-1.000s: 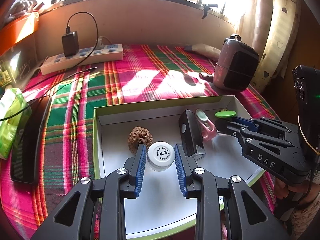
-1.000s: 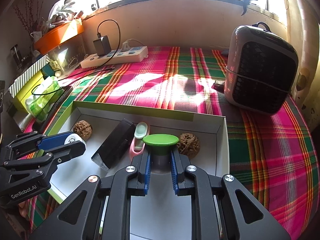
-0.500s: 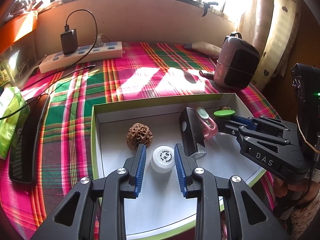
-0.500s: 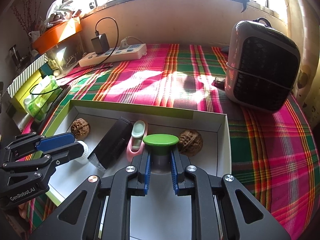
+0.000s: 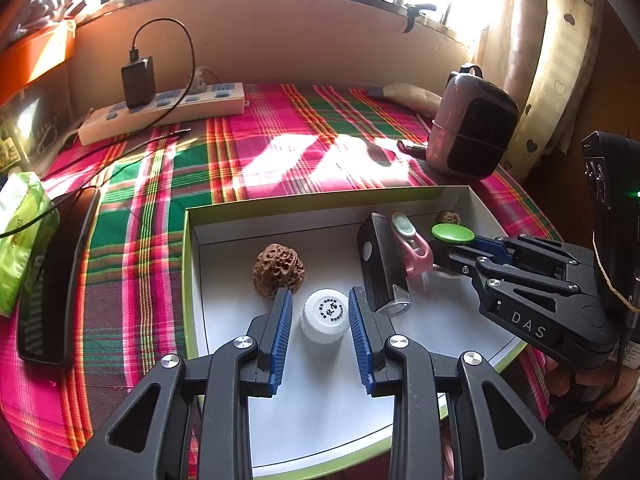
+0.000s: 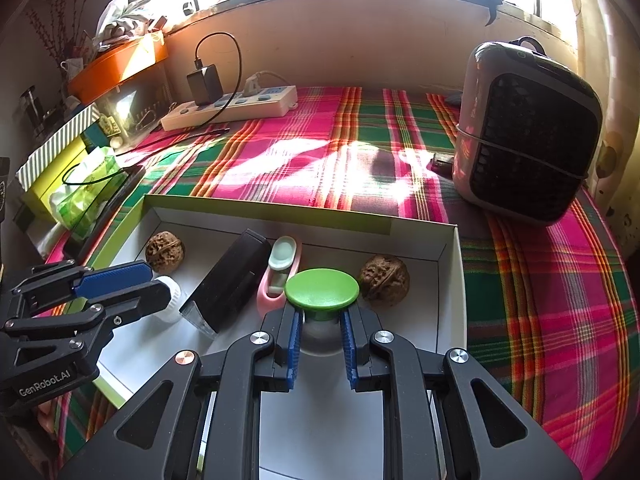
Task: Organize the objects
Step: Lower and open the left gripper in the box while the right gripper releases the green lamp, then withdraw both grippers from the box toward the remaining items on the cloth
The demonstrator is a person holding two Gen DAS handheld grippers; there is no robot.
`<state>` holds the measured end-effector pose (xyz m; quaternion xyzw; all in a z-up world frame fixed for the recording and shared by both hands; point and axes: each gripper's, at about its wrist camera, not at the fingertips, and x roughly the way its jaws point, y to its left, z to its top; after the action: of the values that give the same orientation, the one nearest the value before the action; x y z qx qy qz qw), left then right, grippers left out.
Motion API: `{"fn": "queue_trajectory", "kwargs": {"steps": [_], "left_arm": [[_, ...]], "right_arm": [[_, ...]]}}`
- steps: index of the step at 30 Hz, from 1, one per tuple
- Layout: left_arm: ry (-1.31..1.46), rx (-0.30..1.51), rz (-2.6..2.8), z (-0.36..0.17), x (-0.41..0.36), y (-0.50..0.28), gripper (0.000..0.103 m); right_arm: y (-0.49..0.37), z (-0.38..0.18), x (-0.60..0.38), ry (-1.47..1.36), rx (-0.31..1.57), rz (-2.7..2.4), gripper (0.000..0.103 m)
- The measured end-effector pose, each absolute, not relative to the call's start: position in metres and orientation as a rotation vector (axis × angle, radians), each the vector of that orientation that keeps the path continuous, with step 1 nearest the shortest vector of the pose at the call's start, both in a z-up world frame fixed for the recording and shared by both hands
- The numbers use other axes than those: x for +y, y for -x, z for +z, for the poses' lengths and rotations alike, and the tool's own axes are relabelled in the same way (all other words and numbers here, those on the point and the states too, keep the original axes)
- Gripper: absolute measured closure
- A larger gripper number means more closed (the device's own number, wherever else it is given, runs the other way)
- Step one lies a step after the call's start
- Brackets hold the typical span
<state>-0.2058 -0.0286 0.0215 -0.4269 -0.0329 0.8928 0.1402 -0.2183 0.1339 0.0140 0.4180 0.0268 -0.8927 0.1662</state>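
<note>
A white box with a green rim (image 5: 188, 264) lies on the plaid cloth. In it are two walnuts (image 5: 279, 270) (image 6: 385, 280), a black case (image 5: 382, 258), a pink clip (image 5: 414, 246) and a small white-capped bottle (image 5: 325, 316). My left gripper (image 5: 320, 310) is open around the white bottle, which stands on the box floor with gaps on both sides. My right gripper (image 6: 321, 330) is shut on a green-lidded jar (image 6: 322, 288), beside the right walnut and the pink clip (image 6: 280, 276).
A small heater (image 6: 528, 128) stands at the right. A power strip with a black charger (image 5: 168, 104) lies at the back. A black flat device (image 5: 56, 276) and a green tissue pack (image 5: 18, 236) lie left of the box.
My left gripper let go of the white bottle, which dropped to the box floor, and its jaws spread slightly. My right gripper kept its hold on the green-lidded jar.
</note>
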Motion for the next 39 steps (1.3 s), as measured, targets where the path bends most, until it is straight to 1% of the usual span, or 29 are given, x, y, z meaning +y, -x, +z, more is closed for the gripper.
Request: {"fn": "queue_trajectory", "kwargs": {"steps": [2,7,9,11,17,21,27,39], "left_arm": [[1.230,-0.093,2.577,0.022,-0.028,0.205,0.076],[1.228,-0.093,2.577,0.023,-0.028,0.204,0.076],[1.224,-0.094,2.577,0.023,-0.028,0.203,0.076],[1.220,-0.093,2.580,0.024,-0.028,0.201,0.076],[1.207,-0.090,2.584,0.028,-0.028,0.194,0.076],[1.202,-0.090,2.591,0.029,-0.028,0.187,0.076],[1.195,-0.088,2.614,0.032,-0.031,0.179,0.075],[1.185,-0.027,2.682,0.038,-0.030,0.158,0.075]], "right_arm": [[0.217,0.014,0.134,-1.188,0.072,-2.543,0.073],[0.213,0.014,0.134,-1.194,0.072,-2.542,0.069],[0.212,0.015,0.135,-1.188,0.069,-2.544,0.064],[0.211,0.016,0.136,-1.185,0.067,-2.548,0.063],[0.205,0.020,0.136,-1.166,0.069,-2.556,0.062],[0.201,0.021,0.137,-1.158,0.055,-2.557,0.059],[0.193,0.024,0.139,-1.138,0.038,-2.571,0.059],[0.168,0.031,0.138,-1.089,0.016,-2.594,0.058]]}}
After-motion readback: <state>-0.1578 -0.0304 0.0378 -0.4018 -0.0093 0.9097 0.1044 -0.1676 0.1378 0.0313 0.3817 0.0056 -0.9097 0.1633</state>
